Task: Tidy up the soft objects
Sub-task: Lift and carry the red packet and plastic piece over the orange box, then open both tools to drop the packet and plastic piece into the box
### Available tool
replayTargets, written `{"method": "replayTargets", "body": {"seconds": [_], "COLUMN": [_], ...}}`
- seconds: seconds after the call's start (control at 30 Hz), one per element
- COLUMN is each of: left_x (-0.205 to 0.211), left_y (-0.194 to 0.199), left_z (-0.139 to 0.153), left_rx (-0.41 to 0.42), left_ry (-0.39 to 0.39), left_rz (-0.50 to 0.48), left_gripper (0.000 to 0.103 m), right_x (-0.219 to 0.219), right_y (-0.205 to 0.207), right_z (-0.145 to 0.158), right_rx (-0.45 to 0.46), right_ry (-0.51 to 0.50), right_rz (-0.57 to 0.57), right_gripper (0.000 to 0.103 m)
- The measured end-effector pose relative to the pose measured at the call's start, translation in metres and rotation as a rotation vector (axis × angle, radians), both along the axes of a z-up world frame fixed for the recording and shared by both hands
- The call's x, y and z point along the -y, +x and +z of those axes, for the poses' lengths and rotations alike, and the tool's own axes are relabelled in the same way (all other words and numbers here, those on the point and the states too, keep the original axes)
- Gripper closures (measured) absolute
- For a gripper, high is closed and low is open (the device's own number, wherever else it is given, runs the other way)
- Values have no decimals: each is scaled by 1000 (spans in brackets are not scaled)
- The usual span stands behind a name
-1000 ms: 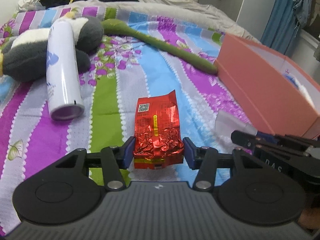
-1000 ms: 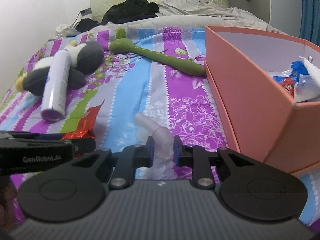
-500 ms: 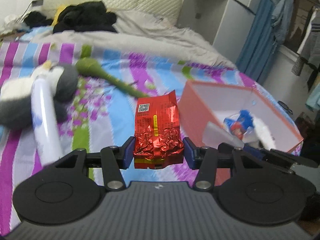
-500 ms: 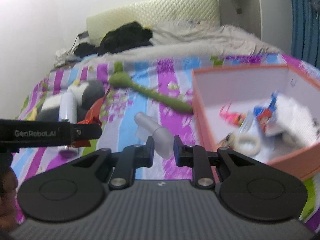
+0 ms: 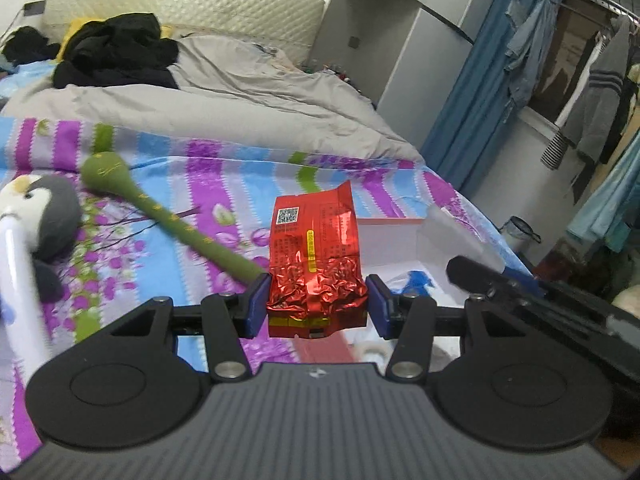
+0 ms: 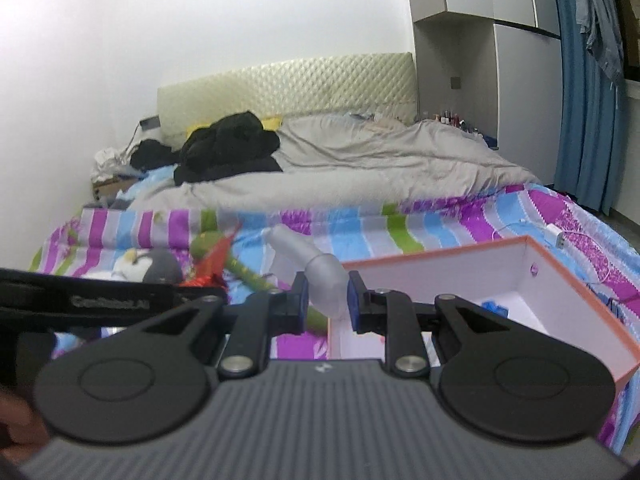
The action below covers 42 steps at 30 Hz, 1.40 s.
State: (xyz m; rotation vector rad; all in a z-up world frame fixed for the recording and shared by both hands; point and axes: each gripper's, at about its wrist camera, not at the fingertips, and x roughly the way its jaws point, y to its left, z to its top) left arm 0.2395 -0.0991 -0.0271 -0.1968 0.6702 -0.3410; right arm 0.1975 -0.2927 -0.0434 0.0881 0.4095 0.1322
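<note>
Both grippers have lifted further, now over the box (image 6: 560, 276); left gripper (image 5: 316, 304) pinches the red packet (image 5: 316, 264) upright, right gripper (image 6: 325, 300) pinches the clear tube (image 6: 316, 268), both held above the bed (image 5: 208, 184)

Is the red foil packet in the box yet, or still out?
Still out. The left gripper is shut on the red foil packet, held upright in the air at the pink box, not resting inside it.
</note>
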Motion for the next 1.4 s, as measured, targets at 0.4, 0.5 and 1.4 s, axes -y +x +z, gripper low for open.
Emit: {"method": "replayTargets", "body": {"seconds": [0.4,0.5,1.4], "left_x": [71,94,206], "left_y": [53,68,144], "left_z": [20,16,-87], "left_rx": [-16,-45,-441], "left_ry": [71,99,205], "left_rz": [-79,-126,-330], "left_gripper": [46,46,39], "right_x": [69,95,170], "right_y": [26,38,98], "right_z": [8,-1,-97], "right_rx": [-83,-156,-648], "right_ry": [-4,-1,136], "right_rz": [-64,-87,-60], "right_gripper": [79,79,75]}}
